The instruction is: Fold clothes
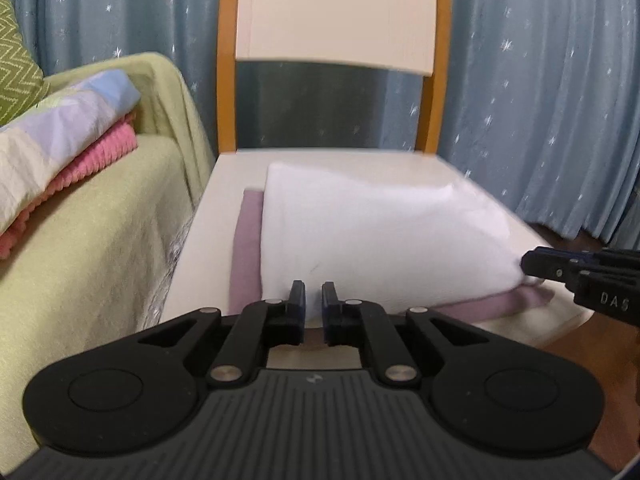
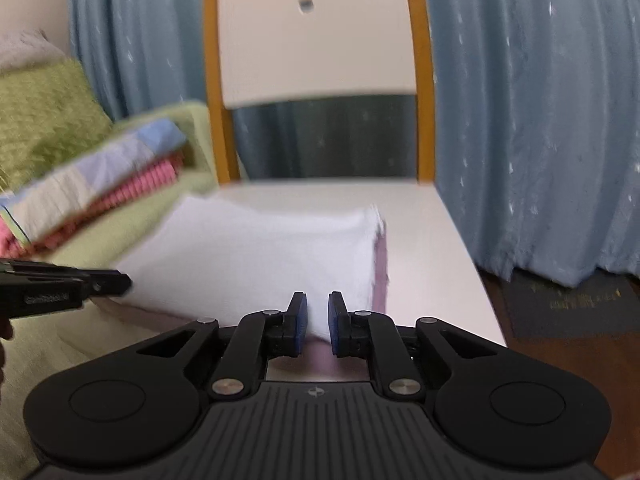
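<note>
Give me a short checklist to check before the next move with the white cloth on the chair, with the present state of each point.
1. Left gripper closed on white cloth near edge: ok.
2. Right gripper closed on the same edge: ok.
3. Purple cloth lying under the white one on the chair seat: ok.
4. Purple cloth free of the grips: cannot tell.
5. Folded stack on the green sofa apart from the chair: ok.

- Home living room.
- Blue star-print curtains (image 1: 540, 100) behind the chair (image 1: 336, 12) ahead of the jaws.
- Green-covered sofa (image 1: 92, 232) left of jaws, carrying stacked blankets (image 1: 60, 148).
- Wooden floor (image 2: 568, 364).
</note>
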A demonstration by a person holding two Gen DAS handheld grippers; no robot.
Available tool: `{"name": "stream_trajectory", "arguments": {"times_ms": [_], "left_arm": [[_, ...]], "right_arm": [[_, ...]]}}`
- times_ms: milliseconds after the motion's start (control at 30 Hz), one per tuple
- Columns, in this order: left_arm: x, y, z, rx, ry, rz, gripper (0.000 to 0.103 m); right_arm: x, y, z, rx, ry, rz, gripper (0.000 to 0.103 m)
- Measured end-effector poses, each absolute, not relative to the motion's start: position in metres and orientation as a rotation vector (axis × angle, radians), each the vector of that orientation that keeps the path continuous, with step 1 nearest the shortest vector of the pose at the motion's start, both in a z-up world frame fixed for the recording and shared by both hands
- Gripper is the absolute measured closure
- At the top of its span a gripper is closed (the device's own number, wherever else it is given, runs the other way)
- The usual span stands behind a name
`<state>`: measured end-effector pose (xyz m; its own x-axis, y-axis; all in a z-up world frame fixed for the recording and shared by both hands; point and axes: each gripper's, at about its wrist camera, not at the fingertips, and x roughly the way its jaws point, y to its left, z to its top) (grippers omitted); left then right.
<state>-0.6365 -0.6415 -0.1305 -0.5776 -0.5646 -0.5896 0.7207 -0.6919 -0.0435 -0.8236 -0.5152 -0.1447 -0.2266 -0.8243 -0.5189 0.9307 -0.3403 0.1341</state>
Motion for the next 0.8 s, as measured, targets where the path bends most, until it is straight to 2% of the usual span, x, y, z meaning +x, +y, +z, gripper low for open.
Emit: {"name": "stream_trajectory", "arguments": {"times_ms": [133,200,333,433,500,567,733,800], "left_arm": [[-0.641,-0.641,-0.118,0.747,0.413,-2.198,0.095],[-0.643,-0.637,-0.107,0.785,0.437,-2.154,0.079],[-0.641,-0.618,-0.084,0.843,0.456,-2.096,0.073],[-0.636,-0.597,-0.068,0.875,0.458,-2.061,0.062],[-0.629,-0.581,-0.058,0.88,0.455,-2.047,0.051],[-0.623,-0.565,-0.049,0.88,0.444,-2.034,0.045],[-0.606,-0.529,-0.032,0.881,0.434,-2.013,0.036],[-0.598,-0.518,-0.027,0.879,0.43,-1.998,0.027]], "right_arm": [[-0.824,-0.514,-0.142,0.651,0.234,-1.818,0.083],[-0.822,-0.506,-0.13,0.656,0.184,-1.815,0.078],[-0.814,-0.489,-0.108,0.672,0.172,-1.825,0.064],[-0.805,-0.476,-0.094,0.713,0.174,-1.824,0.052],[-0.797,-0.466,-0.085,0.735,0.165,-1.813,0.046],[-0.79,-0.456,-0.078,0.744,0.168,-1.801,0.038],[-0.77,-0.432,-0.062,0.74,0.189,-1.789,0.031],[-0.762,-0.422,-0.056,0.743,0.203,-1.792,0.022]]}}
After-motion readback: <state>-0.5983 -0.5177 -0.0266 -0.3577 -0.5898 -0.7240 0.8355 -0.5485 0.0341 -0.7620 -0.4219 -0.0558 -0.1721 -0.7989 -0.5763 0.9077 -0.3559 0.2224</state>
